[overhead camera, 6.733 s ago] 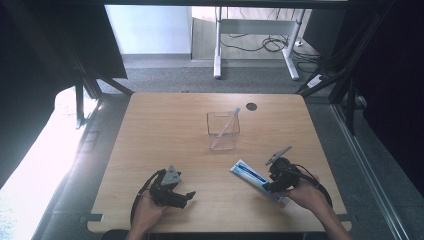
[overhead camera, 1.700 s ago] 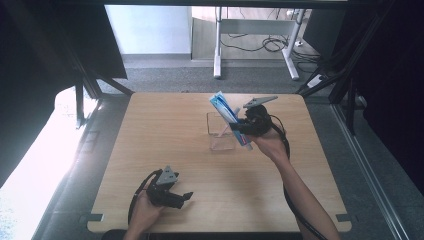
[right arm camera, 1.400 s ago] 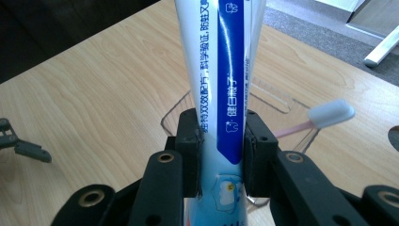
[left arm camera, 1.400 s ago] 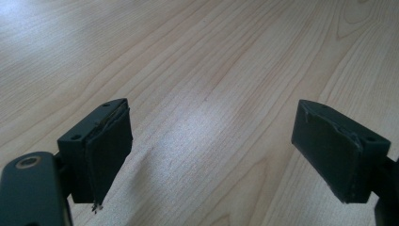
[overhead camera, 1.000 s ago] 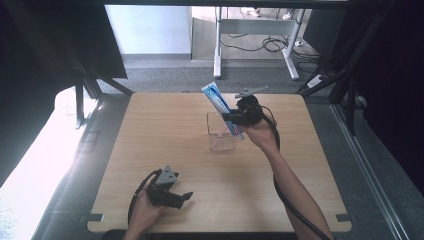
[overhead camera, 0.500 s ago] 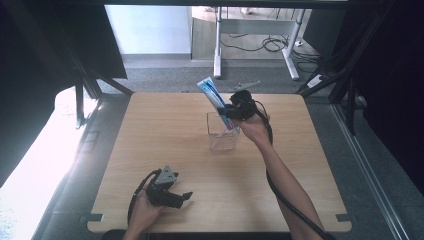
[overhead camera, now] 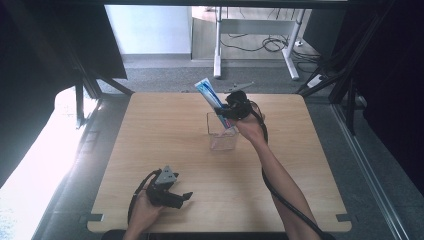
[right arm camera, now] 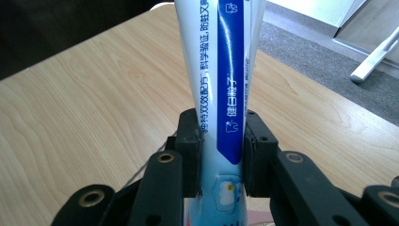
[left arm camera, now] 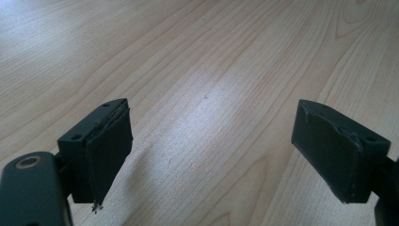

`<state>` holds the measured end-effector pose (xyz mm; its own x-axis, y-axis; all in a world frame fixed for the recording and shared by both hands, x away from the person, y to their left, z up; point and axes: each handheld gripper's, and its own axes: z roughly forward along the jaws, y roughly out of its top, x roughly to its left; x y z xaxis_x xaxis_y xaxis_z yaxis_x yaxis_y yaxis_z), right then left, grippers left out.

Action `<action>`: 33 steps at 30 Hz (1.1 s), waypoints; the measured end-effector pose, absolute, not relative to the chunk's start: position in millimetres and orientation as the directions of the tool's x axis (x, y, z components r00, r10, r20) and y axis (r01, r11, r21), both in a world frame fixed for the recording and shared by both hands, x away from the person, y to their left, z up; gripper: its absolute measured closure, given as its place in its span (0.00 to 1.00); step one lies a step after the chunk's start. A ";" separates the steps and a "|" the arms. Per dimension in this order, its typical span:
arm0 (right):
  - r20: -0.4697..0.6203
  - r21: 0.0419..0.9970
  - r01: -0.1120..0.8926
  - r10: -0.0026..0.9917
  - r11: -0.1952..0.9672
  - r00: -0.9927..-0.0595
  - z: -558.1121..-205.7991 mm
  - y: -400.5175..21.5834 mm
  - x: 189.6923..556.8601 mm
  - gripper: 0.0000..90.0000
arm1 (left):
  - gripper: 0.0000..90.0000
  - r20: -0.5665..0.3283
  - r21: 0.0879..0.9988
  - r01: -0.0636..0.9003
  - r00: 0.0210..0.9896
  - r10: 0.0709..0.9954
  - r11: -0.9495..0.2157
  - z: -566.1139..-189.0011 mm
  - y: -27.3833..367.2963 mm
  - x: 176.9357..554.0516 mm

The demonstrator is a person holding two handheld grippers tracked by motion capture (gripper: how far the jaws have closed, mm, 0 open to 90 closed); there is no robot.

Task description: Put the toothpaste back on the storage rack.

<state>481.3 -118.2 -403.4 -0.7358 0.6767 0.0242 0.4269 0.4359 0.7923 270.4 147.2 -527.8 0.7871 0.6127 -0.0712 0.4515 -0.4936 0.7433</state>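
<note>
A blue and white toothpaste tube leans up and to the left over a clear plastic cup at the middle of the table's far half; its lower end dips into the cup. My right gripper is shut on the tube near that lower end, just above the cup's rim. In the right gripper view the two black pads press on both sides of the tube. My left gripper rests near the table's front edge, open, with bare wood between its pads.
The wooden table has room left of the cup and along the right side. A black cable trails from the right gripper along the forearm. Beyond the far edge stand white desk legs on grey carpet.
The right gripper has carried the toothpaste tube a little left and down, so its lower end now sits in the cup. The left gripper has stayed where it was.
</note>
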 end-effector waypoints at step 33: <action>0.010 0.777 0.429 0.671 0.461 -0.741 -435.3 -118.7 483.3 0.79 | 0.15 -0.064 0.741 0.448 0.789 0.611 -0.501 -528.2 145.5 269.9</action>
<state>483.3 -118.7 -435.3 -0.7411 0.6713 0.0103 0.4287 0.4615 0.7767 269.9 145.5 -528.2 0.7892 0.6108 -0.0640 0.4478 -0.5010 0.7406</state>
